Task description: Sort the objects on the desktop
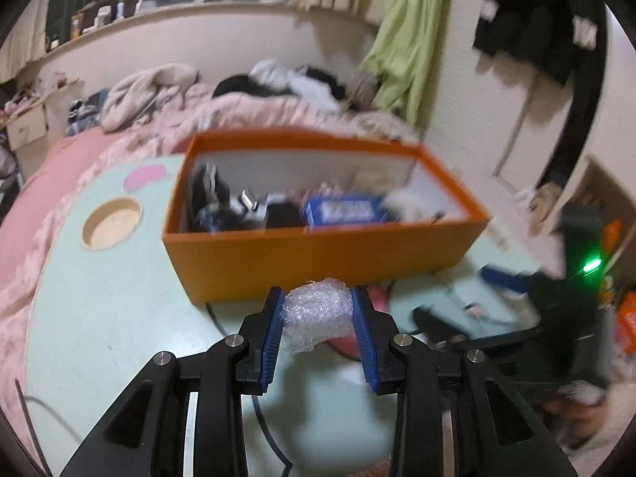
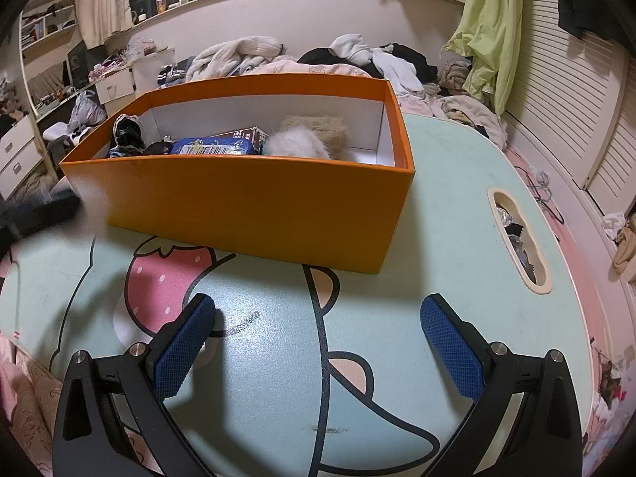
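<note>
Left hand-held gripper (image 1: 318, 310) clamps bubble wrap (image 1: 316, 310) between its pads, near orange box (image 1: 318, 262).

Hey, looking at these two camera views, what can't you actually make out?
- Left wrist view: contents of the orange box are motion-blurred; only a blue packet reads clearly.
- Left wrist view: table under the bubble wrap wad is hidden by the wad and left gripper.
- Right wrist view: the box's near wall hides its floor.
- Right wrist view: items in the table slot are too small.
</note>
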### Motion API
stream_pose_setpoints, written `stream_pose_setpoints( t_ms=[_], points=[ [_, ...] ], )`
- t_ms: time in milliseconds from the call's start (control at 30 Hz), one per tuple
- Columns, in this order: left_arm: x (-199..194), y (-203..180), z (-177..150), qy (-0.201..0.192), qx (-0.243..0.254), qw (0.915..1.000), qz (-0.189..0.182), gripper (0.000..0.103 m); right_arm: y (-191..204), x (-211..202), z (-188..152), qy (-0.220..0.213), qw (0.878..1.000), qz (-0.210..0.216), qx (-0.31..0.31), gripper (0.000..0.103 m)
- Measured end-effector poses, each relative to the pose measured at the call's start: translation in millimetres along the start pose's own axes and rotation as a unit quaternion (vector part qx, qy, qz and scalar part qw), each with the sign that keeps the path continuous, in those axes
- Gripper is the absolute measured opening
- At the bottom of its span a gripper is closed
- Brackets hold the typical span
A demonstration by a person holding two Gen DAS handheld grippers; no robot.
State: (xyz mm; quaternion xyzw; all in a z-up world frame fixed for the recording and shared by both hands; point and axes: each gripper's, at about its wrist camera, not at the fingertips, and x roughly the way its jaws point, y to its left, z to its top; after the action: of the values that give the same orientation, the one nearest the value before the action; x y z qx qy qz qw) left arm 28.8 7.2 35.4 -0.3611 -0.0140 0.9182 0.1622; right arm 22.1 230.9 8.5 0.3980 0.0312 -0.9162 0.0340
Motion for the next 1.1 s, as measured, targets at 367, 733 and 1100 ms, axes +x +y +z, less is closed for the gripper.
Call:
stream_pose_setpoints(
  t_ms=[367, 733, 1100],
  points=[
    [-7.8, 0.6, -21.9, -0.013, 0.046, 0.9969, 0.063, 0.094, -0.9, -0.8, -2.9, -0.001, 1.0, 0.0, 0.001, 0.103],
    [11.9, 9.7, -31.1, 0.029, 0.04, 0.9965, 0.067, 0.103, -4.7, -5.9, -15.3, -0.004, 1.0, -0.002, 0.008, 0.103],
    [11.0, 8.6, -33.2, 0.029, 0.04, 0.9966, 0.066, 0.103, 14.2, -53.1, 12.5, -0.128, 0.985, 0.114, -0.023, 0.047]
  ],
)
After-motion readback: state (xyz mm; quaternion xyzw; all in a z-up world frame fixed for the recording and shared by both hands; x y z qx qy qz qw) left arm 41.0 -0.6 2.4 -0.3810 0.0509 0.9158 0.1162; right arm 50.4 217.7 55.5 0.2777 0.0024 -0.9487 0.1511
